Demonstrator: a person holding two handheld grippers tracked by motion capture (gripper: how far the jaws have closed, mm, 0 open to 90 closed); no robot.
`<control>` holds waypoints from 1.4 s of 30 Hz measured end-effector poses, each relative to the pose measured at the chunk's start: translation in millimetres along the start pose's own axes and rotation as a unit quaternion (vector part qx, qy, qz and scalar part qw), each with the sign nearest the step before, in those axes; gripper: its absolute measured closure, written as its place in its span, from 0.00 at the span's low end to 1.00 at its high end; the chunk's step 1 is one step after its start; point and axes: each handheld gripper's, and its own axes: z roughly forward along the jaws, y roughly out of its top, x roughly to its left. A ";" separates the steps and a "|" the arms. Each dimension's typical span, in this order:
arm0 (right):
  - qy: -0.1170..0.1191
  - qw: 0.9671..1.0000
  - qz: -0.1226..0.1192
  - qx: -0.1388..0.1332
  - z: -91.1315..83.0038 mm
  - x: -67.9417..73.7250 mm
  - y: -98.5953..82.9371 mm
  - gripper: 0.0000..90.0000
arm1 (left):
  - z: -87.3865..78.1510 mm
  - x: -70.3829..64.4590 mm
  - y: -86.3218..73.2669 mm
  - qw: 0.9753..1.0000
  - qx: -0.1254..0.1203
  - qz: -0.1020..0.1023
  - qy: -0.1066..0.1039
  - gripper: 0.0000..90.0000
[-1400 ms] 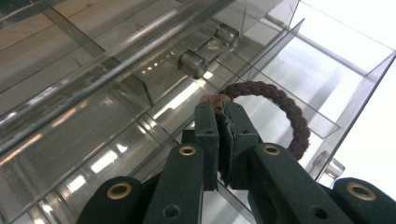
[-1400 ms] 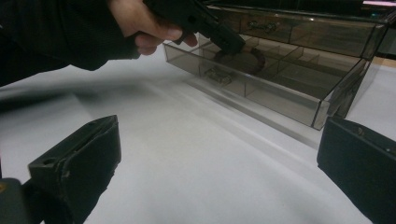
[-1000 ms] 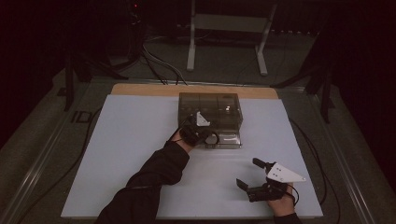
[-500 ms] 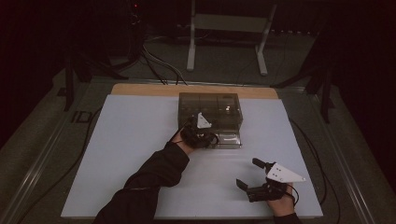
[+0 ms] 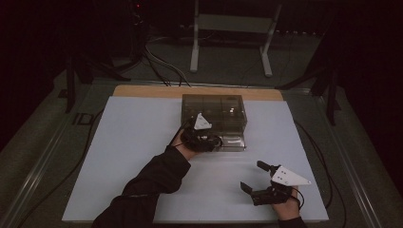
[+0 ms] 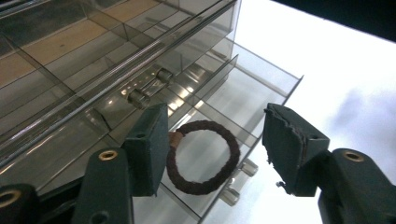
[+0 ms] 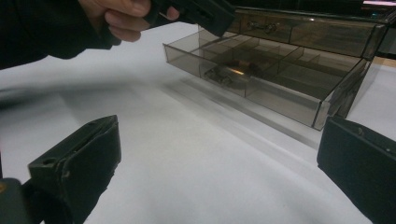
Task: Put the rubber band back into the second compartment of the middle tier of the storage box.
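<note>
**Soft hair tie in the open drawer, left tool poised over it**

I have the left tool (image 6: pixel 212 144) hanging over the pulled-out bottom drawer (image 6: pixel 261 93) of the smoked clear organiser (image 5: pixel 215 114), its jaws spread wide with nothing between them. The brown hair tie (image 6: pixel 203 157) lies flat in one of the drawer's front compartments, and in the left gripper view it sits between the two pads, closer to the left one.

I judge the tie to be very light, soft and stretchy: a fabric-covered loop that will collapse under a pinch, not resist it. Its weave should give good friction, so slipping is unlikely. I would take it across one side of the ring, pinching the cord itself and lifting straight up. The thin plastic dividers beside it look stiff and brittle, and the whole box is probably light enough to skid on the white tabletop (image 5: pixel 138 156) if I nudge a wall.

My right tool (image 5: pixel 259 180) rests near the tabletop's front edge, well apart from the organiser, jaws wide and empty.
</note>
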 end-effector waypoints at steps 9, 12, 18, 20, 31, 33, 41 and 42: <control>0.001 1.000 0.004 0.000 0.5 -0.4 -0.1 0.00 | -21.8 2.7 4.2 0.999 -0.025 -0.019 -0.015 0.34; 0.001 1.000 0.002 0.000 0.7 -0.1 0.0 0.00 | -28.6 4.1 4.5 0.999 -0.027 -0.020 -0.017 0.29; 0.001 1.000 0.002 0.002 1.5 -0.2 -0.2 0.00 | -40.9 8.4 2.1 0.999 -0.029 -0.027 -0.022 0.23; 0.002 1.000 0.003 0.001 2.4 -0.1 0.3 0.00 | -45.5 9.9 0.8 0.999 -0.034 -0.034 -0.025 0.21; 0.005 1.000 0.005 0.002 6.0 -1.4 0.7 0.00 | -73.8 26.0 -8.8 0.996 -0.051 -0.053 -0.049 0.06; 0.007 1.000 0.004 0.003 7.4 -0.9 1.0 0.00 | -79.7 28.7 -10.1 0.996 -0.054 -0.051 -0.048 0.03; 0.012 1.000 0.003 0.004 11.1 -0.8 2.1 0.00 | -104.1 32.3 -28.2 0.995 -0.091 -0.033 -0.040 0.01; 0.013 1.000 0.003 0.003 11.2 -1.0 2.2 0.00 | -106.7 32.9 -32.5 0.995 -0.092 -0.029 -0.041 0.01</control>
